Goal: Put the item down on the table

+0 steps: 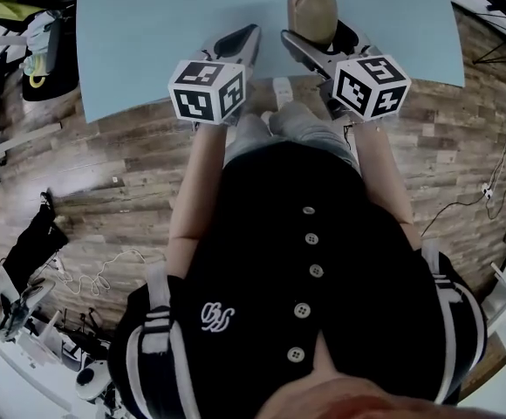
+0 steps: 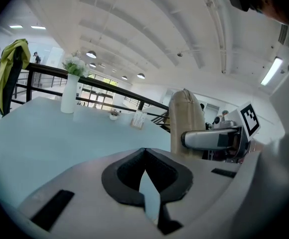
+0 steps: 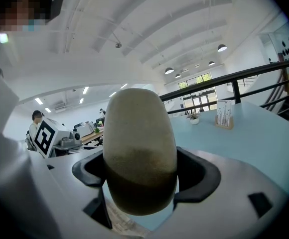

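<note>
Tan and egg-shaped, the item (image 3: 139, 153) stands upright in the right tongs (image 1: 317, 44), whose jaws are clamped on its lower, darker half. It hangs over the pale blue worktop (image 1: 148, 24), just inside the worktop's near edge; whether its base touches the worktop I cannot tell. The left tongs (image 1: 240, 42) hover over that same edge with the jaws drawn together and nothing between them.

The risk I see is in the release. The item is tall and rounded (little flat base, by the look of it), so letting go above the worktop, or at a tilt, could topple it. So close to the worktop's near edge, it might then roll off onto the floor.
</note>
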A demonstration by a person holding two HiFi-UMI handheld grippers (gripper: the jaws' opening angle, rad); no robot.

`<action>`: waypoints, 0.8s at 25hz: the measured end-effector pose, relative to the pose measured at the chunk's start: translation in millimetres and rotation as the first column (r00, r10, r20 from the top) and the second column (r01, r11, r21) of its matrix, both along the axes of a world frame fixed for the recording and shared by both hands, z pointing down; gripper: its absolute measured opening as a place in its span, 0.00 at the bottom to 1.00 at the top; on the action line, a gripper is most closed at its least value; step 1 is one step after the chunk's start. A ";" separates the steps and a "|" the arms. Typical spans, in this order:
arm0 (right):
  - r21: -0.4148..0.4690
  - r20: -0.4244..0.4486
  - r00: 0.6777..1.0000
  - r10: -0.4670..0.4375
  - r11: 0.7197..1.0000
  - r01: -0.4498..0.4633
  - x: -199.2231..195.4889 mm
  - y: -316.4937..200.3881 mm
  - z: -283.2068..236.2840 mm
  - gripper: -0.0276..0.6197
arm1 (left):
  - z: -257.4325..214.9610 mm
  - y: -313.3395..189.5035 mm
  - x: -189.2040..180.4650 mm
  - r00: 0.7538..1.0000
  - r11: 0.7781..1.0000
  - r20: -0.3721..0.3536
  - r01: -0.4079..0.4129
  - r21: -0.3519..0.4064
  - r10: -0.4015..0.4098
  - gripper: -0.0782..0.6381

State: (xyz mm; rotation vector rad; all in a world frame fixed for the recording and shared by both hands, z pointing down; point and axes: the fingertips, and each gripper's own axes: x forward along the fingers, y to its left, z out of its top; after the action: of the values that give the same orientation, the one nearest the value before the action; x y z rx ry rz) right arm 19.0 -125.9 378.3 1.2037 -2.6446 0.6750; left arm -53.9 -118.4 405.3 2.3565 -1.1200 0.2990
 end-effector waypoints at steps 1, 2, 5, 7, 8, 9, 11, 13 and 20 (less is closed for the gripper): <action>-0.004 -0.001 1.000 -0.007 1.000 0.007 -0.2 -5.2 1.4 0.67 | 1.1 -5.3 0.7 1.000 1.000 0.001 0.004 -0.005 -0.004 0.12; -0.007 0.000 1.000 -0.014 1.000 0.014 0.6 -10.2 2.4 0.67 | 1.6 -10.3 2.4 1.000 1.000 0.004 0.007 -0.009 -0.007 0.12; -0.009 0.014 0.999 -0.032 0.999 0.032 3.1 -29.0 3.0 0.67 | 0.4 -26.5 6.0 1.000 1.000 0.013 0.022 -0.011 -0.022 0.12; -0.007 0.023 0.999 -0.045 0.999 0.045 3.0 -44.9 2.0 0.67 | -0.7 -39.6 4.9 0.999 0.999 0.017 0.042 -0.011 -0.042 0.12; -0.005 0.025 0.998 -0.054 0.999 0.054 2.7 -52.4 1.0 0.67 | -1.1 -46.1 4.1 0.998 0.999 0.020 0.053 -0.011 -0.053 0.12; -0.002 0.026 0.998 -0.065 0.998 0.065 2.4 -59.1 0.0 0.67 | -1.6 -51.9 3.3 0.998 0.998 0.022 0.064 -0.011 -0.064 0.12; 0.002 0.025 0.996 -0.091 0.996 0.091 1.1 -71.8 -1.0 0.67 | -2.5 -63.1 1.7 0.996 0.996 0.027 0.088 -0.010 -0.088 0.12; 0.004 0.019 0.992 -0.121 0.993 0.121 -1.4 -85.2 -0.5 0.67 | -3.7 -75.0 -0.2 0.993 0.993 0.030 0.114 -0.007 -0.114 0.12; 0.005 0.007 0.978 -0.209 0.978 0.209 -12.6 -120.1 -0.3 0.67 | -3.6 -106.1 -6.2 0.982 0.983 0.039 0.183 -0.017 -0.183 0.12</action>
State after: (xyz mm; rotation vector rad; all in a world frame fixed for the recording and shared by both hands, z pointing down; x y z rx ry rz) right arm 6.4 -245.9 378.0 0.9068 -2.7284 0.6383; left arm -60.1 -224.5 401.8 2.2189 -1.3345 0.2885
